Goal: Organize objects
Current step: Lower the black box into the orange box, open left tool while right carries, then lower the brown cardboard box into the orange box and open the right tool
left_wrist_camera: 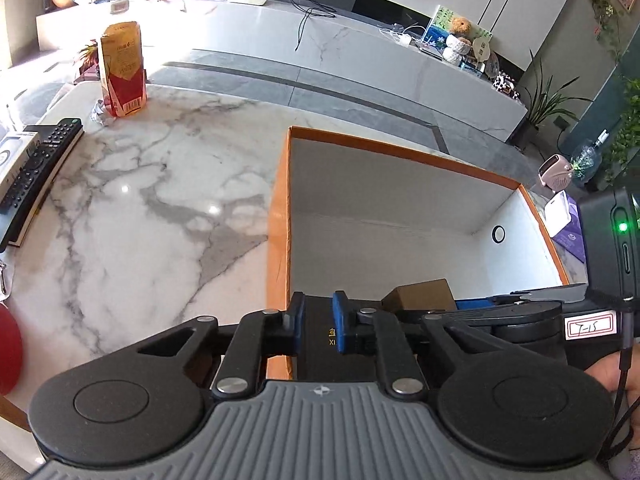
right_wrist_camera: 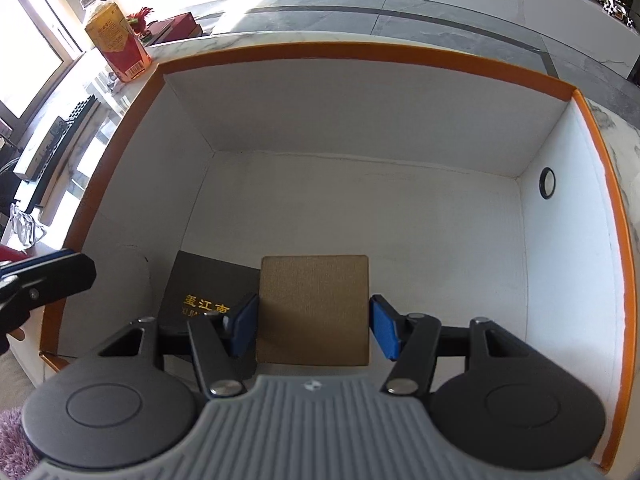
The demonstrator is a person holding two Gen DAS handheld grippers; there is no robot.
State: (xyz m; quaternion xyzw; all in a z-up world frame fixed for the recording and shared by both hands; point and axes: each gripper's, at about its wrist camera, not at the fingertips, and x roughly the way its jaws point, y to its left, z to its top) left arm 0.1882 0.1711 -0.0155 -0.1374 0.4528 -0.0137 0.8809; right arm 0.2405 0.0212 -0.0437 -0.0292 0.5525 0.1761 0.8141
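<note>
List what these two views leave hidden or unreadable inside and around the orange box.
- Black box: right wrist view, near half behind the right gripper.
- Brown box: left wrist view, mostly behind the right gripper's body.
- Left gripper: whether its pads touch the black box, unclear.
- Orange box: near wall cut off by both grippers.
- Remote: labels too small.
</note>
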